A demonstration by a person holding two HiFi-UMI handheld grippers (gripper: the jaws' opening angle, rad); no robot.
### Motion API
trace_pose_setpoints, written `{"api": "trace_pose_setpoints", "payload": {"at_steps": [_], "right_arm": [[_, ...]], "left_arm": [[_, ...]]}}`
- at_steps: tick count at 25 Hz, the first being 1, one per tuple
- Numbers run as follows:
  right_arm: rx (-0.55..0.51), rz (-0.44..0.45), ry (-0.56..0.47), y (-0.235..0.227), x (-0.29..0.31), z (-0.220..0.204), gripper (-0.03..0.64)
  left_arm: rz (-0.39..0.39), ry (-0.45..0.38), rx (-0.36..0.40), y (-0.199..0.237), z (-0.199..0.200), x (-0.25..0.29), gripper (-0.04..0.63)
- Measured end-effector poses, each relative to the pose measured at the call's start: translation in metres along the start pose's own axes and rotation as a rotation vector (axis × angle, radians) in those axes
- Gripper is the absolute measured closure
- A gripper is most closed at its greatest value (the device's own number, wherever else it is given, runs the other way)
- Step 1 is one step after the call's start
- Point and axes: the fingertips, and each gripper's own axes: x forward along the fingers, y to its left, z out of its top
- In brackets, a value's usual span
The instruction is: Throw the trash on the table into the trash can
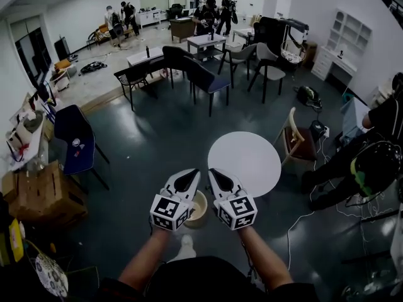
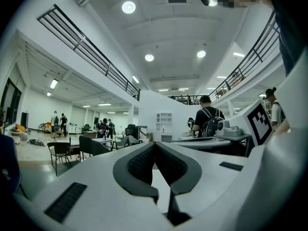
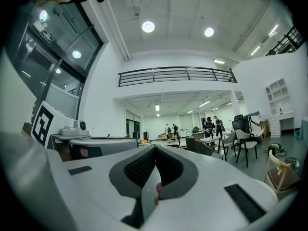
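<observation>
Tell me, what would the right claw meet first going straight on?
Nothing close. The right claw seemingly passes above the round white table; the dark chairs far ahead come first, depth unclear.

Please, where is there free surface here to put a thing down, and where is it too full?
The white round table looks bare all over, between the trash can and the wooden chair. The dark floor left of it is open too. Crowded: the head view's right side, with a crouching person and cables.

Trash can [image 1: 198, 207] on floor [image 1: 157, 150] left of table [image 1: 244, 162]; chair [image 1: 296, 140] just right of table.
</observation>
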Motion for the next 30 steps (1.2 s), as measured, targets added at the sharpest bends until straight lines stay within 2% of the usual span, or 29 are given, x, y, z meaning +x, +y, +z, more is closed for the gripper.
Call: {"api": "trace_pose_setpoints", "payload": {"at_steps": [6,15,30], "right_arm": [[0.013,-0.021,-0.015,0.005,-0.043,-0.001,0.598],[0.008,0.006,-0.015,0.029,-0.098,-0.006,0.598],[0.01,0.036,-0.02,0.052,-0.133,-0.004,0.598]], "left_arm": [[0.011,-0.005,0.014,-0.038,0.0,-0.02,0.58],[0.044,0.003,0.01,-0.082,-0.008,-0.056,0.58],[0.081,0.013,0.003,-0.11,-0.009,-0.089,0.58]]}}
